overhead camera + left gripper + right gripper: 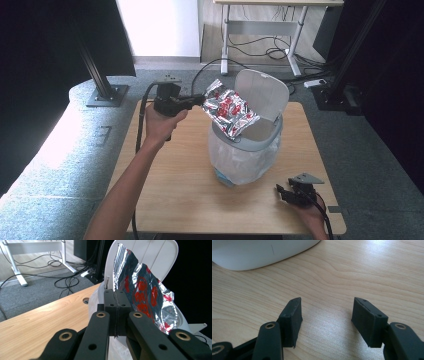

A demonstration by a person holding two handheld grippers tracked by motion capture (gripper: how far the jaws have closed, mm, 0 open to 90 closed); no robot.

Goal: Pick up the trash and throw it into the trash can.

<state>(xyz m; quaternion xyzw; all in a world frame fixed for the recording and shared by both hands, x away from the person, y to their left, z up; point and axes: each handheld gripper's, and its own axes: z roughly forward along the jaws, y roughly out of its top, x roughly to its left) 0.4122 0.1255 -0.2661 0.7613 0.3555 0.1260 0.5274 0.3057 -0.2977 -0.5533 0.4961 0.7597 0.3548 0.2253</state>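
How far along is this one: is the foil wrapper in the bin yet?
Not yet. Done: the bin stands lined with its lid up, and the left tongs are shut on one edge of the foil wrapper. In hand: the wrapper hangs over the opening. Left: letting go. The right tongs rest open on the table.

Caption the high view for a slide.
Left gripper holds a foil wrapper over the open bin; right gripper rests open.

Black grippers (200,100), brass rivets, trailing cables (grey plate atop right (280,189))
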